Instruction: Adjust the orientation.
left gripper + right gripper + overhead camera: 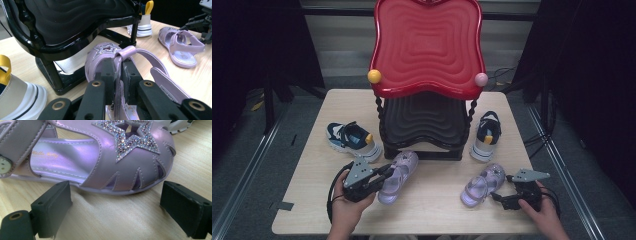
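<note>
The left gripper (116, 72) is pinching only the thin strap of the shiny lilac star-trimmed sandal (110, 53), risking it twisting free, while the right gripper (115, 207) is gaping beside the matching lilac sandal (105, 157).

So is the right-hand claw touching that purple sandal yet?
Apart. In the right gripper view the right gripper stands wide open, bare table showing between its black jaws and the sandal ahead.

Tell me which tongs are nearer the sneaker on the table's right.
Right. The right tongs sit open beside the right sandal, below that sneaker; the left tongs clamp the left sandal across the table.
</note>
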Tool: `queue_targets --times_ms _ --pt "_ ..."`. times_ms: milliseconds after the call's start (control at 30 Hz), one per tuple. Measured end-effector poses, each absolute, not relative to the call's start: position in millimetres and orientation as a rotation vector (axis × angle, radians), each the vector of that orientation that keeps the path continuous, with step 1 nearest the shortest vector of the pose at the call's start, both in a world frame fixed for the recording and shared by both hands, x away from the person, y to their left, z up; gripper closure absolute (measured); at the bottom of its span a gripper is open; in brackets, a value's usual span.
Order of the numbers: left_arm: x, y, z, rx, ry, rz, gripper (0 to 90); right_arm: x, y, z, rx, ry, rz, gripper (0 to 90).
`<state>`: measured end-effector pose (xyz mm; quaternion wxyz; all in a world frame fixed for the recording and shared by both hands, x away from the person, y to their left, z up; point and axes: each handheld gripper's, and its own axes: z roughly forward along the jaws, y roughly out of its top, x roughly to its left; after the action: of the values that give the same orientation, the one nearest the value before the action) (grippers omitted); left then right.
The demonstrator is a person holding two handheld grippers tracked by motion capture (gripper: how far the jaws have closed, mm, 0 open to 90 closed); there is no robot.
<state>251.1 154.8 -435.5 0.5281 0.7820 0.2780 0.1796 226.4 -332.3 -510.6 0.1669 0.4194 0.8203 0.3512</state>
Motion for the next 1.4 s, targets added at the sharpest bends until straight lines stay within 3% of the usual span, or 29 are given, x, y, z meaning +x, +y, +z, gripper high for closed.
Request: queue_targets --times_ms 1400 --pt "247.5 149.0 -389.4 1.764 0.592 0.505 82.3 226.4 -332.3 -510.5 1.194 2.335 0.998 9.3"
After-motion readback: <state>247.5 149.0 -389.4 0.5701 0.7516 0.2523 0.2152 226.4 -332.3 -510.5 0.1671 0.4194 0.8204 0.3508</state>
